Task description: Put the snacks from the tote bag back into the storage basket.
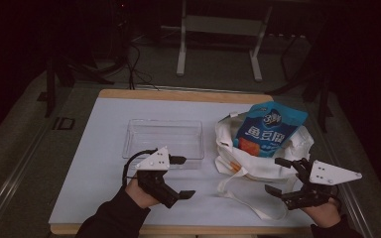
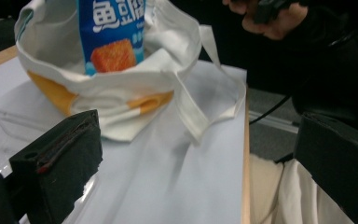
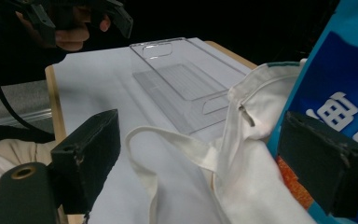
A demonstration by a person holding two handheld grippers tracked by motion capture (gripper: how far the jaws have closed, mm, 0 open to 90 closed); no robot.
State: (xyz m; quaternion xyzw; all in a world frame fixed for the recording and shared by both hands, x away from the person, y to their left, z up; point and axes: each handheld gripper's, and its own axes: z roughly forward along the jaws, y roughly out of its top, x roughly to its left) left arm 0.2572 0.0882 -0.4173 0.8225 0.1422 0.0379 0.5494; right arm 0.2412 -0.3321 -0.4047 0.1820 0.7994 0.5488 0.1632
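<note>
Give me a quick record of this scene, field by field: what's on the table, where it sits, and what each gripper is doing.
surface: white table with a wooden edge
bag: white tote bag at the right, mouth open, a strap trailing toward the near edge
contents: blue snack packet standing out of the bag
tray: clear plastic tray left of the bag
left gripper: open, holding nothing, near the tray's front
right gripper: open, holding nothing, at the bag's near side

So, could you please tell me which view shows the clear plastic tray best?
The high view: the clear plastic tray shows whole, beside the white tote bag. The right gripper view shows most of it at a slant; the left gripper view catches a faint edge.
</note>
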